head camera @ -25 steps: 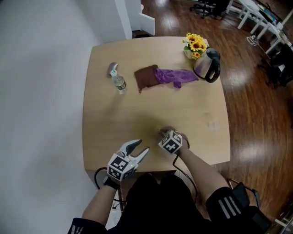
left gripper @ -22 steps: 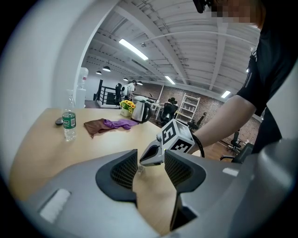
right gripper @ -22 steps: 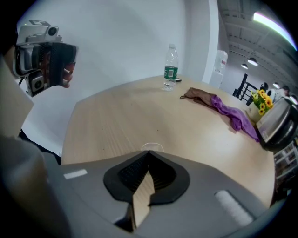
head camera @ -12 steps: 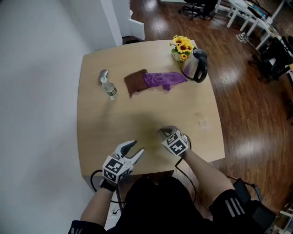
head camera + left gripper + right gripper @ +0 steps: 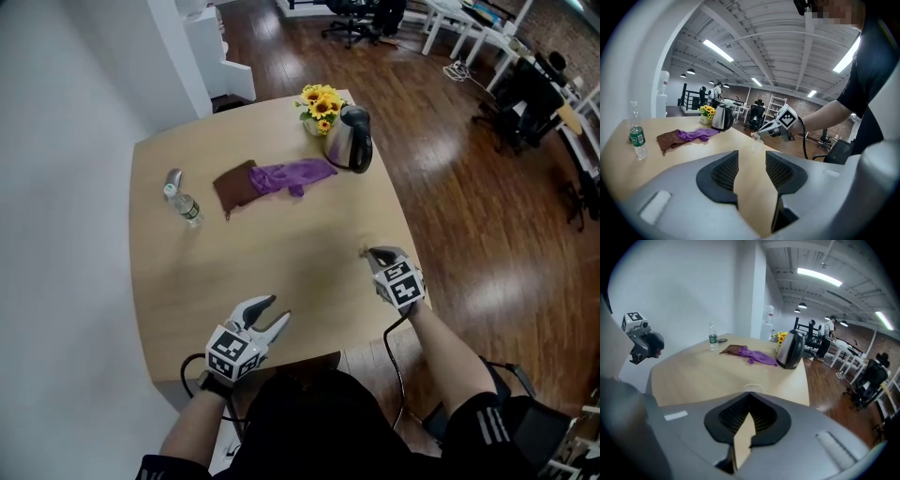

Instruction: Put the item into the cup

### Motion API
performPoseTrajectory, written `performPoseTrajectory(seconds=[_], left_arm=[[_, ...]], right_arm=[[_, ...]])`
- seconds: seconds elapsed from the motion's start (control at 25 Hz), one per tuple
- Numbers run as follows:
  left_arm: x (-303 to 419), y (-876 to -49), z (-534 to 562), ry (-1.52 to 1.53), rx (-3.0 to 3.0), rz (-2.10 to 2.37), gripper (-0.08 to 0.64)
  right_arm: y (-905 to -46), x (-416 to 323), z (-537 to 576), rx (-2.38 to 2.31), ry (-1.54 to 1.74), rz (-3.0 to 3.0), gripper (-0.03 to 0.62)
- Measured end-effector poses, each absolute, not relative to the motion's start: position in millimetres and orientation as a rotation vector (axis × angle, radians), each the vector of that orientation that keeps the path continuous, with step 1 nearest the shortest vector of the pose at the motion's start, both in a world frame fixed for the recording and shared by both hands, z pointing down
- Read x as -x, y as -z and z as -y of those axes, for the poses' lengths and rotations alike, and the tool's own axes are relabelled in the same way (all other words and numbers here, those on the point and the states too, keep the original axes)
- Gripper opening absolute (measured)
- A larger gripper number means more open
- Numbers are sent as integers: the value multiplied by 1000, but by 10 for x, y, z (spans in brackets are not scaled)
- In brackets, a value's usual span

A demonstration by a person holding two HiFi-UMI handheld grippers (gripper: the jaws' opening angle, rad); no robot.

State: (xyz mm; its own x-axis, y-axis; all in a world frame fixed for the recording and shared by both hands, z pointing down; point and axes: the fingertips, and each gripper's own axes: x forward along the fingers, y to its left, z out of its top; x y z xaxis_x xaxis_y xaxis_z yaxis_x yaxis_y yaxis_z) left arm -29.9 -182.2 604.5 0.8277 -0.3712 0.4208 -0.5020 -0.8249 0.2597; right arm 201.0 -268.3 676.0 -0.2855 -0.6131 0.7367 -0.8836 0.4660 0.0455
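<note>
Right forearm reaches out over the near right part of the table, the marker cube facing up. The right gripper (image 5: 368, 252) points forward near the table's right edge. Its ribbed dark pads are drawn together at the tips, apparently nipping the thin rim of the clear cup (image 5: 755, 139), which sits right at its nose. The cup is see-through plastic, round-mouthed, barely more than a pale arc from behind the jaws.

Over to the other side: the left gripper (image 5: 274, 310) sits low at the near edge, to the left of the right one and well apart from it. The forearm is tucked close to the body and the tool angles forward and to the right. Its jaws are spread, with nothing but bare tabletop between the grey shells and their mesh-patterned pads.

Beneath both is the table (image 5: 281, 253), smooth pale wood with rounded corners.

Further ahead of the tools, across the far half, a crumpled purple cloth (image 5: 286, 175) overlaps a brown cloth (image 5: 234, 186). Beyond those to the right stands a shiny metal kettle (image 5: 350, 141) with a black handle, and a small bunch of sunflowers (image 5: 319, 101) just behind it. Far ahead on the left are a small clear water bottle (image 5: 186, 208) with a green label and a little grey object (image 5: 173, 178) beside it that I can't identify.
</note>
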Motion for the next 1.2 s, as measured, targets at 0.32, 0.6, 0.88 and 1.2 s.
performPoseTrajectory(seconds=[0.32, 0.6, 0.88, 1.2], left_arm=[[54, -6110, 1739, -537, -2635, 642, 176], [-7, -6134, 1691, -559, -2613, 679, 176], [-69, -6083, 1709, -543, -2609, 710, 176], [-126, -6084, 1660, -543, -2606, 730, 176]], right_arm=[[-7200, -2816, 2706, -1297, -573, 1865, 9], [-7453, -2788, 2680, -1175, -591, 1863, 12], [-7375, -2642, 2635, -1069, -592, 1952, 117], [-7512, -2574, 2560, -971, -559, 1942, 146]])
